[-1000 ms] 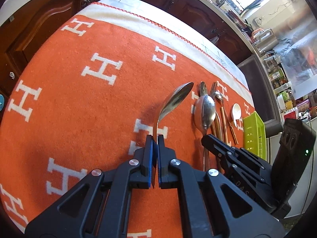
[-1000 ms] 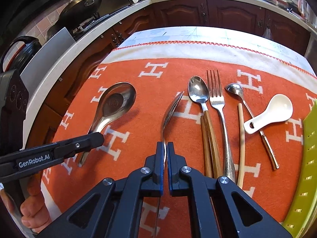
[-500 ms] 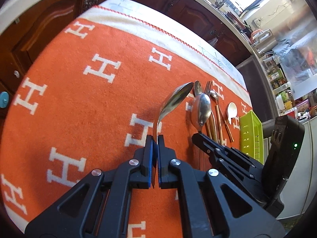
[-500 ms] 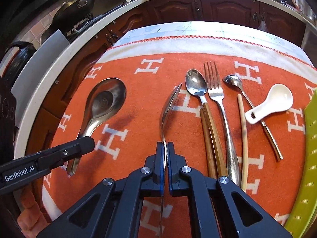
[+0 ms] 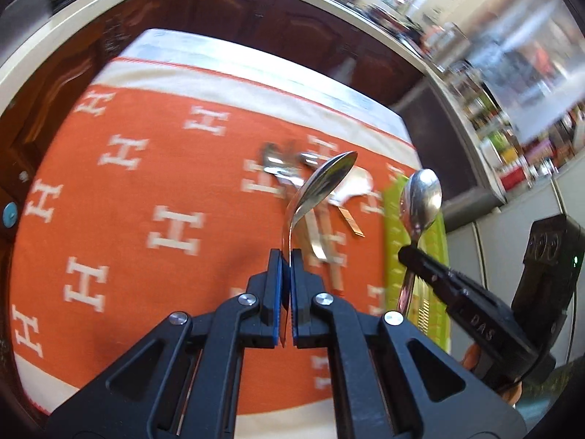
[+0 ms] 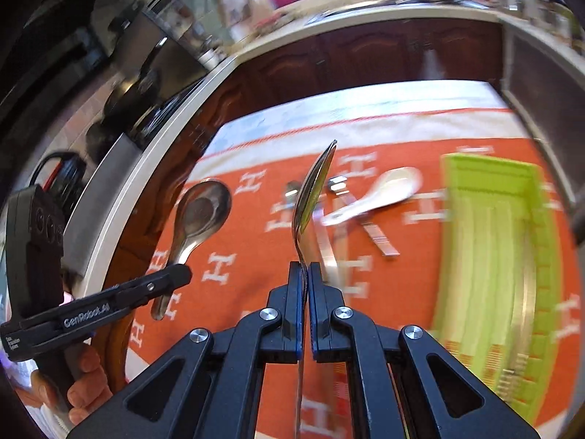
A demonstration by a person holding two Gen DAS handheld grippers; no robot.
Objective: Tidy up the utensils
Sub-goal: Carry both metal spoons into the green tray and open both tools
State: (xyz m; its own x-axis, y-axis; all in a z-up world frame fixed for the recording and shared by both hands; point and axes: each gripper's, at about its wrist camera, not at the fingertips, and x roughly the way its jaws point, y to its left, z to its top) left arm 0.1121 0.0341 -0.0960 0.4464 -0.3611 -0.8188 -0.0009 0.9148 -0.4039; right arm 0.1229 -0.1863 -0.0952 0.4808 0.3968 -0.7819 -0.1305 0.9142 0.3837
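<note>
My left gripper [image 5: 287, 259] is shut on the handle of a large steel spoon [image 5: 321, 183], held above the orange cloth; the same spoon shows at the left of the right wrist view [image 6: 201, 216]. My right gripper [image 6: 305, 270] is shut on a second steel spoon [image 6: 314, 190], bowl edge-on; it shows in the left wrist view [image 5: 420, 201] over the green tray [image 5: 393, 248]. The green slotted tray [image 6: 490, 241] lies at the right. A white ceramic spoon [image 6: 380, 194] and several blurred utensils [image 6: 329, 241] lie on the cloth.
The orange cloth with white H marks [image 5: 153, 190] covers the table. Dark wood cabinets [image 6: 365, 58] and a counter edge run behind it. A stove with pans [image 6: 146, 109] stands at the far left. Both views are motion-blurred.
Both grippers have swung to the right with their spoons, towards the green tray. The right spoon now hangs over the tray's edge. The views are blurred from the motion.
</note>
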